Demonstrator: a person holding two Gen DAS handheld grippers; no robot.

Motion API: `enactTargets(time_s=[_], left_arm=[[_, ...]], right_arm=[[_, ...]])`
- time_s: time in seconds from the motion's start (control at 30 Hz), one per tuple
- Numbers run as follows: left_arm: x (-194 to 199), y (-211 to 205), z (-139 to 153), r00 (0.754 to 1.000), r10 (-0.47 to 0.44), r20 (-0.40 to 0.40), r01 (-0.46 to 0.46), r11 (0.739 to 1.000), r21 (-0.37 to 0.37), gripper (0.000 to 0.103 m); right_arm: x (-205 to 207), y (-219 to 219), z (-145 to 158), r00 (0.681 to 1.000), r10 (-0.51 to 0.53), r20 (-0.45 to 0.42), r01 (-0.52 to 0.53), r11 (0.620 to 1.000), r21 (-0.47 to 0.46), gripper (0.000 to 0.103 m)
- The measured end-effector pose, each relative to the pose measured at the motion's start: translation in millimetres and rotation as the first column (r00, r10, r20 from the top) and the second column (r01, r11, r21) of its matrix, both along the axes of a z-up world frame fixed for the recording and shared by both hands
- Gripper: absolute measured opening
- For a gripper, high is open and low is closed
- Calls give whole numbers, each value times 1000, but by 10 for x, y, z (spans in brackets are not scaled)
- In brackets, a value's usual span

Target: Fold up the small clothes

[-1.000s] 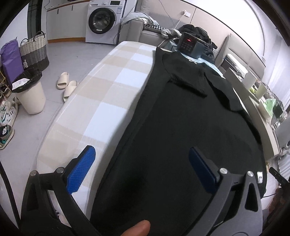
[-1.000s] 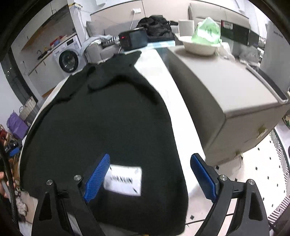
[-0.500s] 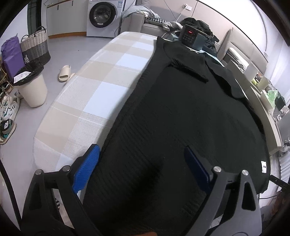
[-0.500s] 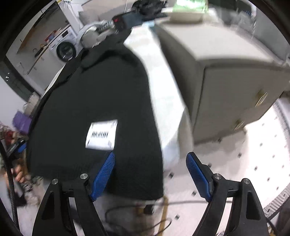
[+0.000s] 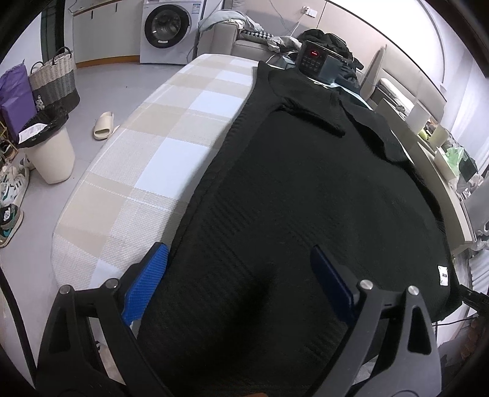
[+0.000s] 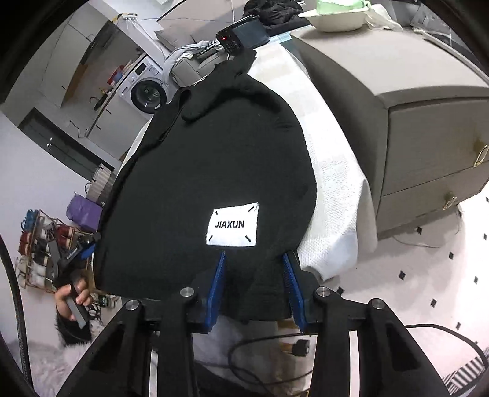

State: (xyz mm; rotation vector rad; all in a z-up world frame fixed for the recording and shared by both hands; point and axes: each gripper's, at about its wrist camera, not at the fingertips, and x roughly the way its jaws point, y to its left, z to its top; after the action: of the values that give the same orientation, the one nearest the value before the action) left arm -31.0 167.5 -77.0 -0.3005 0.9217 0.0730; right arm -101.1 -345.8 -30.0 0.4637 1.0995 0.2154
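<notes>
A black knitted garment [image 5: 305,183] lies flat along the checked table [image 5: 152,152], collar at the far end. My left gripper [image 5: 238,284] hovers open over the garment's near left part, its left pad at the cloth's side edge. In the right wrist view the garment [image 6: 214,152] carries a white label [image 6: 232,224] near its hem. My right gripper [image 6: 253,274] is at that hem just below the label. Its jaws are closing, with a bunch of hem cloth between the blue pads [image 6: 217,284].
A grey drawer cabinet [image 6: 397,76] with a bowl [image 6: 336,18] stands right of the table. A black device with a red display [image 5: 314,58] sits at the far end. On the floor are a bin [image 5: 52,152], a slipper [image 5: 104,125] and cables [image 6: 275,345].
My right gripper has dropped to the hem below the label and its jaws have narrowed around the cloth. The left gripper has stayed over the garment, a little less wide.
</notes>
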Motion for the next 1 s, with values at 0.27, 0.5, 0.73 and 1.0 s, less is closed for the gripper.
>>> enactTargets(time_s=[0.27, 0.5, 0.73, 1.0], left_arm=[[-91, 177, -117, 999, 47, -23, -48, 999, -26, 93], [-100, 271, -146, 998, 62, -12, -63, 996, -59, 87], [-184, 347, -160, 998, 59, 21, -57, 994, -88, 39], [-222, 408, -209, 998, 60, 20, -57, 988, -143, 8]], right_arm=[[30, 147, -30, 998, 19, -63, -31, 982, -187, 29], [-43, 26, 207, 998, -23, 59, 30, 993, -115, 6], [34, -230, 380, 970, -183, 158, 188, 982, -14, 5], [89, -199, 126, 995, -99, 32, 98, 995, 12, 10]])
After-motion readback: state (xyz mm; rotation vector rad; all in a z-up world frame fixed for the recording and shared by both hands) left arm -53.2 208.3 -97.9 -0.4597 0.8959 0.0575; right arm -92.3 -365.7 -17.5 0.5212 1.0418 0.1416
